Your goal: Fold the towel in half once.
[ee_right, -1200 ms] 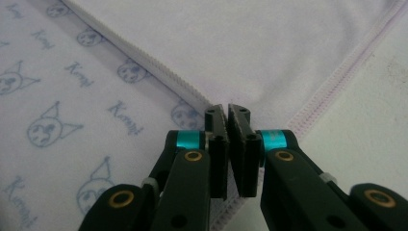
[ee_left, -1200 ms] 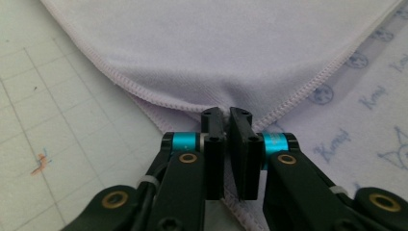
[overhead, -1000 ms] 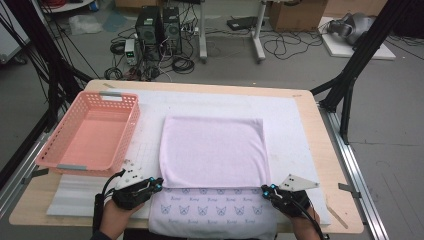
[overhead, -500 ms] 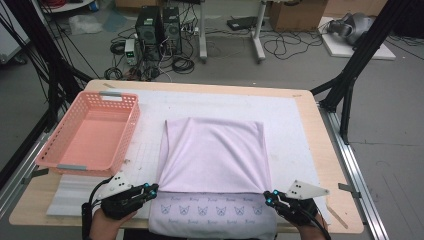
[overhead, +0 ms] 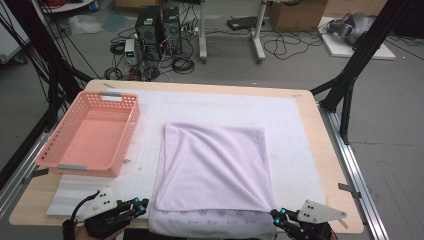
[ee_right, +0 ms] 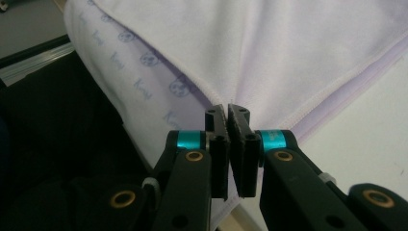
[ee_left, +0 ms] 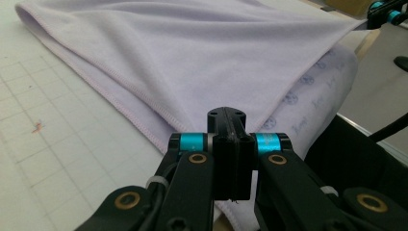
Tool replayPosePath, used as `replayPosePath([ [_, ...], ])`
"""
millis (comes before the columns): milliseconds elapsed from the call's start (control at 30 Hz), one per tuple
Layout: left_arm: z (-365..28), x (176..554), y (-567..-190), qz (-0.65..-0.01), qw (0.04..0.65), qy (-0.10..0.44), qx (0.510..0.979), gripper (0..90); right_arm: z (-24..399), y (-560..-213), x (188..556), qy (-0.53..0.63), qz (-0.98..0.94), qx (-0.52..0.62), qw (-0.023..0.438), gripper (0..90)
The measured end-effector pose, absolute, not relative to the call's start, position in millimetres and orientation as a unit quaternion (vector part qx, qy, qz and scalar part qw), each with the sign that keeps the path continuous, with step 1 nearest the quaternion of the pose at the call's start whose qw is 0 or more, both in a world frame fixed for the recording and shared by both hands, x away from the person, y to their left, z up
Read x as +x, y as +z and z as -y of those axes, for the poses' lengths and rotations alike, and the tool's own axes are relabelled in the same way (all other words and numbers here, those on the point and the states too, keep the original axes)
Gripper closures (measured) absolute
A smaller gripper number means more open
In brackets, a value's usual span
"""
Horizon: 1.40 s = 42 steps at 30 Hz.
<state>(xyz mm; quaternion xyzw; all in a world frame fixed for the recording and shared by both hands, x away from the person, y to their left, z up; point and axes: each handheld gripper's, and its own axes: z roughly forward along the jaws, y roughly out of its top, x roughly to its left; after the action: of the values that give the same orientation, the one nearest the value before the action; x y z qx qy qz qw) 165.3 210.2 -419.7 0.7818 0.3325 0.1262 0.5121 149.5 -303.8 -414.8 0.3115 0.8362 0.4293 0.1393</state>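
Towel [overhead: 215, 167]: lilac, at the table's [overhead: 330, 165] near edge, first fold under way. Left gripper [overhead: 141, 205] and right gripper [overhead: 276, 214]: jaws clamped on its near corners. Remaining, likely: further folds, then basket [overhead: 127, 135], far-left.

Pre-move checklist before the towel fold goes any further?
1. Left gripper shut on a towel corner: ok.
2. Right gripper shut on the other near corner: ok.
3. Top layer taut between the two grips: ok, only diagonal creases.
4. Lower printed layer stays flat on the table: not ok, its near edge droops over the table edge.
5. Basket clear of the towel: ok, apart at its left.
6. Far edges of the layers aligned: cannot tell.
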Motion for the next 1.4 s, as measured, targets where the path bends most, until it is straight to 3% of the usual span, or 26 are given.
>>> replayPosePath([
  [100,-210,171,-424,-0.349,0.507,0.122,0.779,89.4,304,-422,150,0.422,-0.837,0.319,0.137,86.7],
  [267,-194,191,-435,-0.376,0.492,0.107,0.778,64.9,303,-429,153,0.415,-0.841,0.321,0.135,86.6],
  [367,-180,202,-445,-0.385,0.467,0.101,0.79,55.9,305,-430,155,0.42,-0.837,0.324,0.138,86.6],
  [433,-173,208,-452,-0.387,0.448,0.101,0.8,54.4,305,-431,156,0.42,-0.836,0.326,0.136,86.6],
  [467,-171,209,-453,-0.382,0.448,0.114,0.8,56.5,304,-432,156,0.418,-0.836,0.327,0.135,86.6],
  [567,-170,207,-451,-0.373,0.437,0.127,0.808,83.6,304,-434,157,0.418,-0.837,0.327,0.134,86.6],
  [900,-188,176,-426,-0.359,0.482,0.099,0.793,85.5,305,-423,145,0.425,-0.838,0.314,0.135,86.9],
  [1200,-200,146,-423,-0.342,0.482,0.074,0.804,85.0,303,-410,117,0.422,-0.853,0.283,0.116,86.8],
  [1267,-199,151,-428,-0.354,0.476,0.074,0.802,79.3,302,-414,117,0.413,-0.858,0.287,0.106,82.5],
  [1300,-199,156,-429,-0.37,0.475,0.077,0.795,67.9,303,-416,120,0.413,-0.855,0.293,0.108,69.8],
  [1333,-199,160,-429,-0.381,0.477,0.078,0.788,58.4,303,-417,123,0.417,-0.847,0.31,0.112,63.2],
  [1400,-200,175,-427,-0.392,0.489,0.089,0.774,53.2,307,-416,132,0.435,-0.832,0.324,0.118,58.4],
])
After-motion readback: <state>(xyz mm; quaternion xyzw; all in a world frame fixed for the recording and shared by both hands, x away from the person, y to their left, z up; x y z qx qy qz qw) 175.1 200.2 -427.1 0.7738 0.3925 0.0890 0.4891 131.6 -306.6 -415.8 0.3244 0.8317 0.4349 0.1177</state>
